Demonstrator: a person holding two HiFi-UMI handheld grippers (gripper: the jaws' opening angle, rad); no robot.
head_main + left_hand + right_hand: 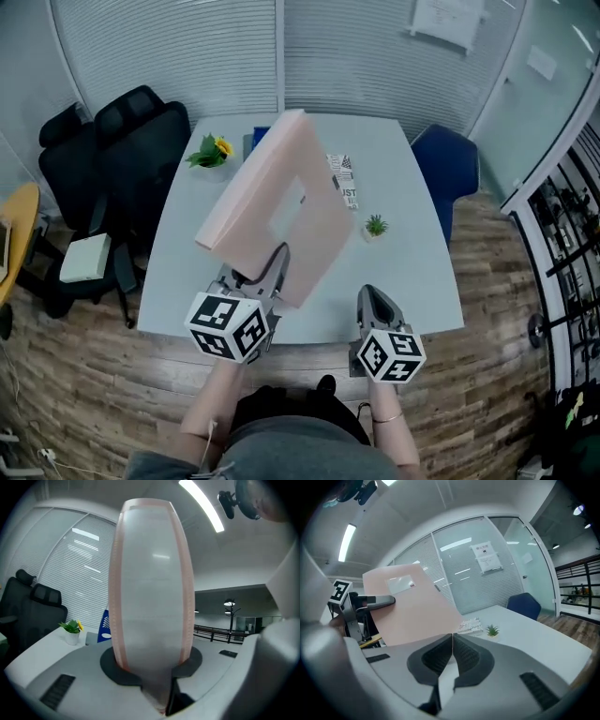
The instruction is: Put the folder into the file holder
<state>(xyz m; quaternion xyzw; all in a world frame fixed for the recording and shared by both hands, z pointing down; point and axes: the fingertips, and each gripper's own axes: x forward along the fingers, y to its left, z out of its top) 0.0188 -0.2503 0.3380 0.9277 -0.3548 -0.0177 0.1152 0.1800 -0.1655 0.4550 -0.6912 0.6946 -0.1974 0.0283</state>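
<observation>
A large pink folder (272, 202) is held up tilted above the white table (412, 281), with my left gripper (267, 272) shut on its lower edge. In the left gripper view the folder (152, 597) stands edge-on between the jaws (152, 667) and fills the middle. A blue file holder (261, 136) stands at the table's far side, mostly hidden behind the folder; a part of this file holder (105, 625) shows in the left gripper view. My right gripper (372, 295) hovers over the near table edge, apart from the folder, its jaws (451, 644) shut with nothing in them. The right gripper view shows the folder (412, 606) to its left.
A potted yellow flower (214, 150) sits at the far left of the table, a small green plant (376, 226) and a printed box (344, 178) right of the folder. Black office chairs (122, 159) stand to the left, a blue chair (448, 164) to the right.
</observation>
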